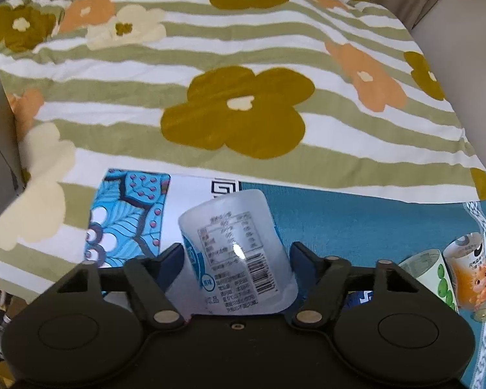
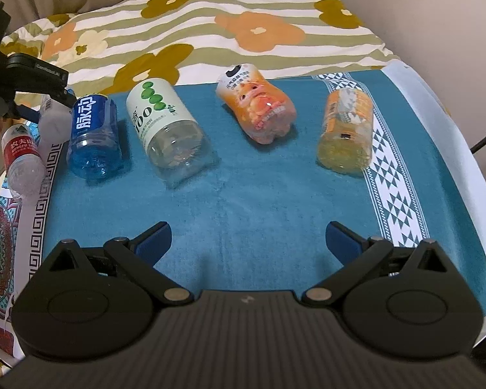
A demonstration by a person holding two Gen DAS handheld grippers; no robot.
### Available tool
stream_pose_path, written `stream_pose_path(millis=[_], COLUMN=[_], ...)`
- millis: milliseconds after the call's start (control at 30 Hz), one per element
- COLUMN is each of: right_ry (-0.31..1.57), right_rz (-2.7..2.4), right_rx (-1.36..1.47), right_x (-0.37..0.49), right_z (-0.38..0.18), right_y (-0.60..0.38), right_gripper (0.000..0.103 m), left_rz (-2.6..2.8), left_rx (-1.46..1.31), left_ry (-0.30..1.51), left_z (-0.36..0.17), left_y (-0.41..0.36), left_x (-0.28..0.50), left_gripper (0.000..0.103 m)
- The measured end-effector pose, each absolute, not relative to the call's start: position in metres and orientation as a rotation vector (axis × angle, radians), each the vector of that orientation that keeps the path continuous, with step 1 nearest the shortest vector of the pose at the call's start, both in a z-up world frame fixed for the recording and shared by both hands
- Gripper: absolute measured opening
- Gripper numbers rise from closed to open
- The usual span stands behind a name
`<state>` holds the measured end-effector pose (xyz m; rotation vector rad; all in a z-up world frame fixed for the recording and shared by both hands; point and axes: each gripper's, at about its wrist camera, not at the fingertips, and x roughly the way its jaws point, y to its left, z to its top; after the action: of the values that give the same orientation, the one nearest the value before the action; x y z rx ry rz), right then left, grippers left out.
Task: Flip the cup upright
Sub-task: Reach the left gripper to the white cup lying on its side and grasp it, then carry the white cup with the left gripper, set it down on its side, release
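My left gripper (image 1: 236, 253) is shut on a white frosted cup (image 1: 239, 253) with a printed label and barcode, held tilted above the mat's left edge. The same cup (image 2: 53, 120) and the left gripper (image 2: 32, 77) show at the far left of the right wrist view. My right gripper (image 2: 248, 240) is open and empty above the blue mat (image 2: 243, 201). Several cut-bottle cups lie on their sides on the mat: blue (image 2: 94, 136), white with green dots (image 2: 168, 129), orange-pink (image 2: 259, 107), yellow-orange (image 2: 346, 129). A red-labelled cup (image 2: 21, 159) lies at the far left.
A striped flower-print quilt (image 1: 243, 97) covers the bed behind the mat. A patterned cloth (image 2: 3, 253) lies at the mat's left. A grey wall (image 2: 437, 16) runs along the right. Two cups (image 1: 450, 278) show at the right of the left wrist view.
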<state>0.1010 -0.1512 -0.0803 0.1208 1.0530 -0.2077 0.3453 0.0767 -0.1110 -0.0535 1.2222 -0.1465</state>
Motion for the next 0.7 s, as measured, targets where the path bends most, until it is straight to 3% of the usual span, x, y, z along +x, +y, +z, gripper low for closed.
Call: stream_pose_path(millis=[400,700], right_ry=[1.056,1.007], right_rz=[-0.194,-0.159], right_rx=[0.128,0.13], right_x=[0.108,0.103], right_z=[-0.08,-0.06], right_y=[-0.153,-0.161], right_gripper=[0.103,0.103], left_rz=[-0.165,-0.181], left_rx=[-0.034,-0.018], left_ry=[1.191,1.126], left_z=[-0.1,-0.056], left_y=[0.074,0.068], left_x=[0.344,0.315], left_gripper=[0.071,0.071])
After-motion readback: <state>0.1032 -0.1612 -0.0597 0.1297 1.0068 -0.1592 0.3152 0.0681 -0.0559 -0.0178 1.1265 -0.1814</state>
